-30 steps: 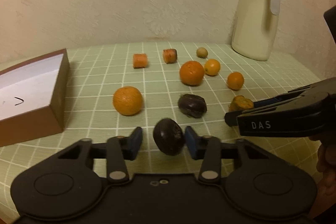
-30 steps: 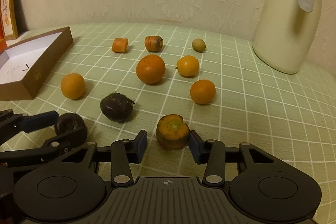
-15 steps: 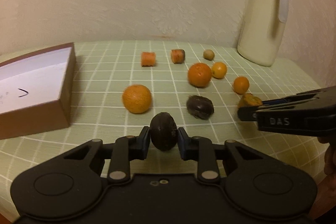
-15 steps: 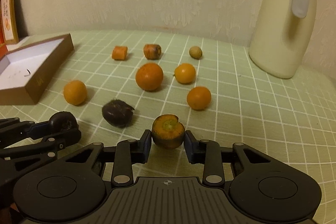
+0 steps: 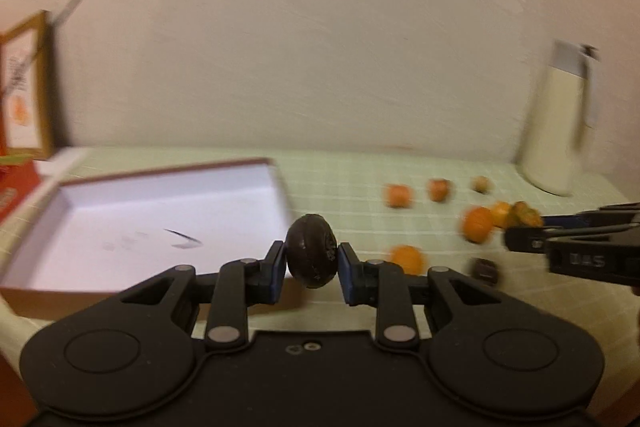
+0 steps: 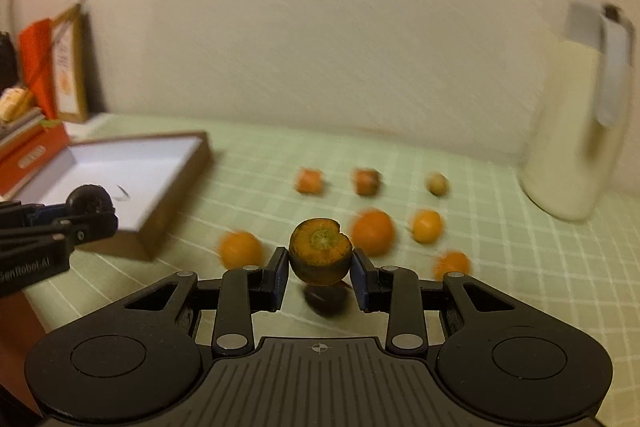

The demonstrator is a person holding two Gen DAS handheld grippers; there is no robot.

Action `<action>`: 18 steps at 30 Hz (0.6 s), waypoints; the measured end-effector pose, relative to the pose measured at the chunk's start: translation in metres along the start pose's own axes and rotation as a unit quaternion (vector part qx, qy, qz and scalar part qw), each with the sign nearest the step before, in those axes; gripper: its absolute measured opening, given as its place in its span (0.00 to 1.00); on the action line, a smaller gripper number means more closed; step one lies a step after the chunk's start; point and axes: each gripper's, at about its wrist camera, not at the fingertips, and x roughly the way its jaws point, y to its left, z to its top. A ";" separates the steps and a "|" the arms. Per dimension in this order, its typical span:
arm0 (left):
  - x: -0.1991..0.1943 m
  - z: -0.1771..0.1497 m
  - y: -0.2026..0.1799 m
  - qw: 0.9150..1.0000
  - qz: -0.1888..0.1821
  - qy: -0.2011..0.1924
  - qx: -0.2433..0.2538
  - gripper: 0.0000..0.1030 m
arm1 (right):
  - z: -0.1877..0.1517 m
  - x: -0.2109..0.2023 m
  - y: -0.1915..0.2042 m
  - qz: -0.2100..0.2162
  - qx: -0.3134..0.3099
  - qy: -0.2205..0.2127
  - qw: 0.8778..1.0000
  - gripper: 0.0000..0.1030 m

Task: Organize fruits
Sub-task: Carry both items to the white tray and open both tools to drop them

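- Dark, round fruit [image 5: 311,251] and the orange carrot stub [image 6: 321,251], both low over the table [image 6: 520,267] half a second ago, are now raised clear of it.
- Left gripper [image 5: 311,269]: fingers closed on the dark fruit's sides, beside the brown box's [image 5: 280,187] right wall.
- Right gripper [image 6: 320,277]: fingers pinch the stub, cut face showing; smooth oranges [image 6: 373,231] lie behind on green checked cloth.

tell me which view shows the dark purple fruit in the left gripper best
The left wrist view: the dark purple fruit sits centred between the left gripper fingers. The right wrist view shows it small at the edge.
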 end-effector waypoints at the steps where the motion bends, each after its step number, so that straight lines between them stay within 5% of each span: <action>1: -0.001 0.002 0.011 1.000 0.012 -0.002 -0.004 0.17 | 0.003 0.001 0.006 0.007 -0.001 -0.007 1.000 0.33; 18: -0.017 -0.001 0.130 0.987 0.145 -0.012 -0.064 0.17 | 0.030 0.047 0.115 0.099 -0.052 -0.043 0.993 0.33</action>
